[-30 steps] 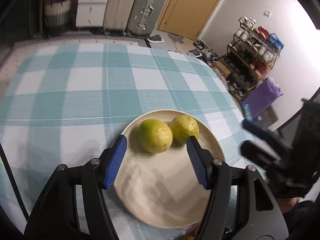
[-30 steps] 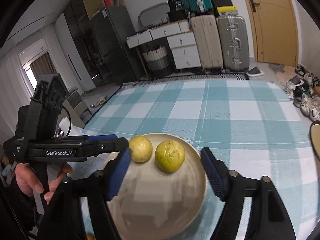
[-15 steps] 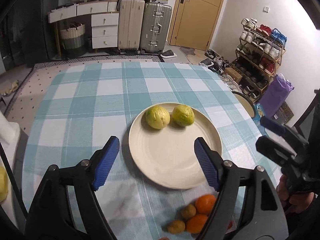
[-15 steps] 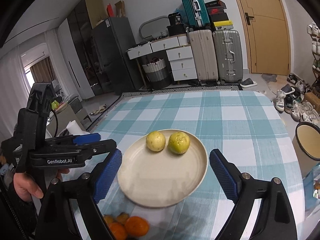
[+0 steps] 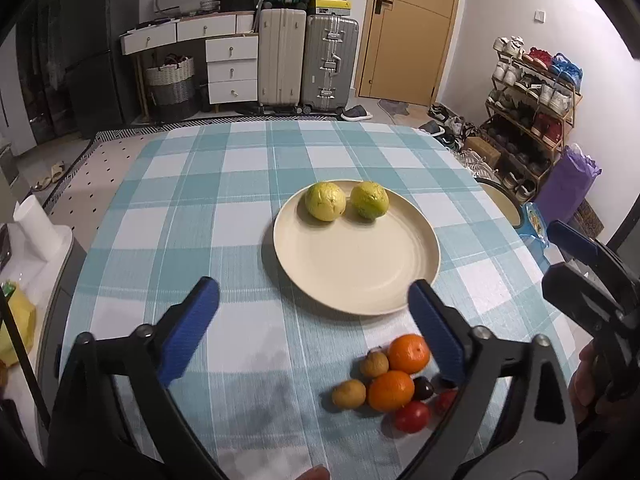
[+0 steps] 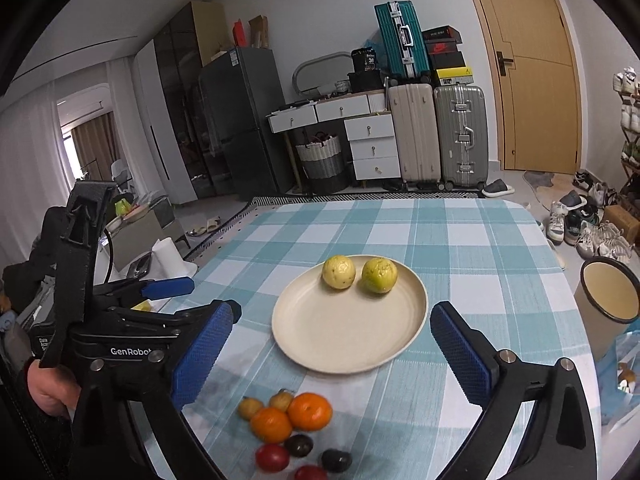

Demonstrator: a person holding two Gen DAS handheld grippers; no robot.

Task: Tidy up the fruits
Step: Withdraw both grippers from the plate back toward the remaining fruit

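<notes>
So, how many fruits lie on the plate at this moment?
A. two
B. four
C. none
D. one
A: two yellow-green fruits sit side by side at the far edge of the plate; the oranges and the other small fruits lie on the tablecloth.

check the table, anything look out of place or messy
Nothing is spilled or damaged. The plate sits flat with two yellow-green fruits side by side at its far edge. The only untidy spot is the loose fruit pile of oranges, small brown, red and dark fruits on the tablecloth beside the plate.
</notes>
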